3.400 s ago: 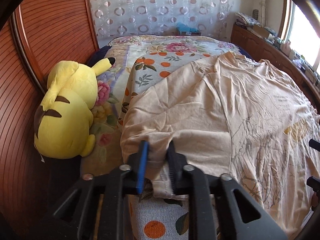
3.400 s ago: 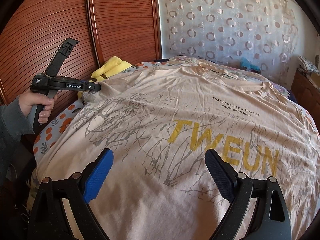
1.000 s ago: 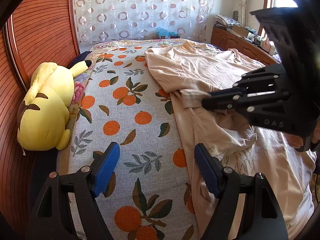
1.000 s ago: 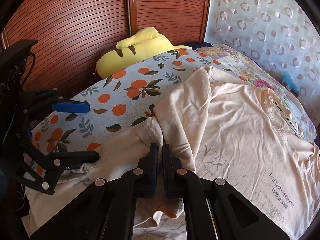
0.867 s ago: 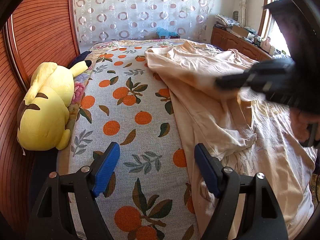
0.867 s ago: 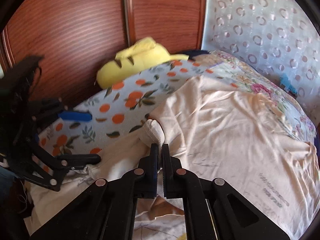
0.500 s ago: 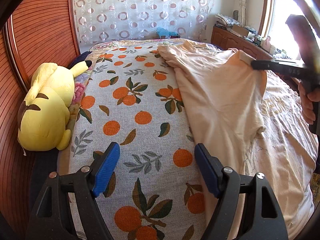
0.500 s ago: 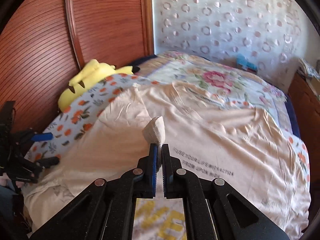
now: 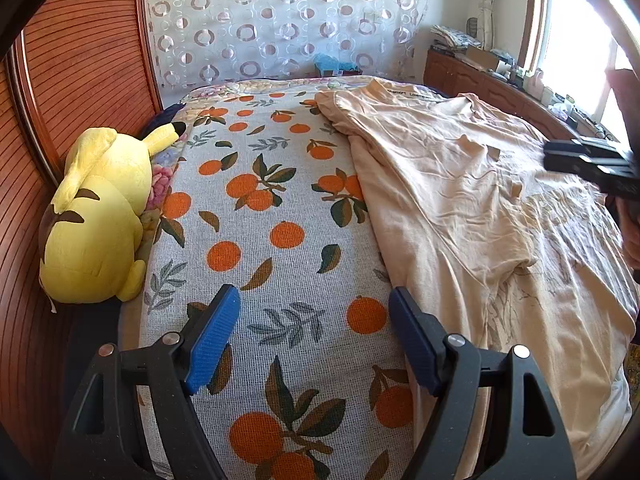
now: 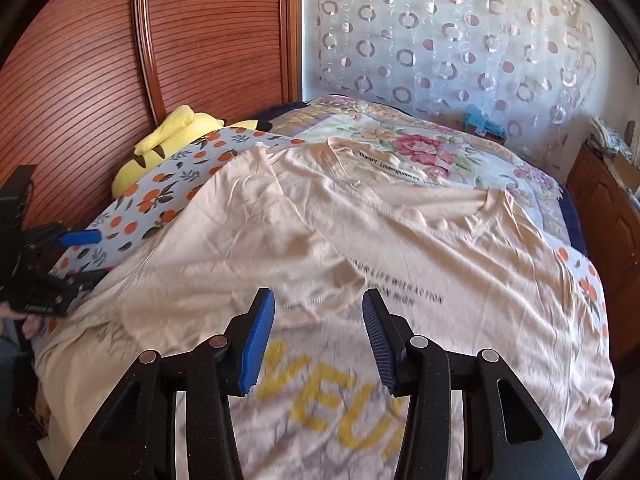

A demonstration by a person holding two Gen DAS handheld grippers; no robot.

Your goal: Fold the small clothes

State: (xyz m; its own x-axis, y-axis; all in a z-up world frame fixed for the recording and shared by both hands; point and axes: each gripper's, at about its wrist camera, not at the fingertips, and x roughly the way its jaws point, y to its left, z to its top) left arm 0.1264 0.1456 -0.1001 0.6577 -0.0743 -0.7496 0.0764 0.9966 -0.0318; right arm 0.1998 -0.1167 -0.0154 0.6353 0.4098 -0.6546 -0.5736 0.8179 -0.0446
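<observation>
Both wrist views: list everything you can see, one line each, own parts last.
T-shirt: one, peach with yellow lettering, spread on the bed, its left side folded over the front.
Bedspread: one, white with orange fruit print, on the bed left of the T-shirt.
Floral quilt: one, pink and cream, at the far end of the bed.
Pikachu plush: one, yellow, between bed and headboard.
Headboard: one, reddish wood, ribbed.
Curtain: one, white with circles, far wall.
Cabinet: one, brown wood, below the window.
Left hand-held gripper: black, blue pads, open over the bedspread.
Right hand-held gripper: black, blue pads, open over the T-shirt.
</observation>
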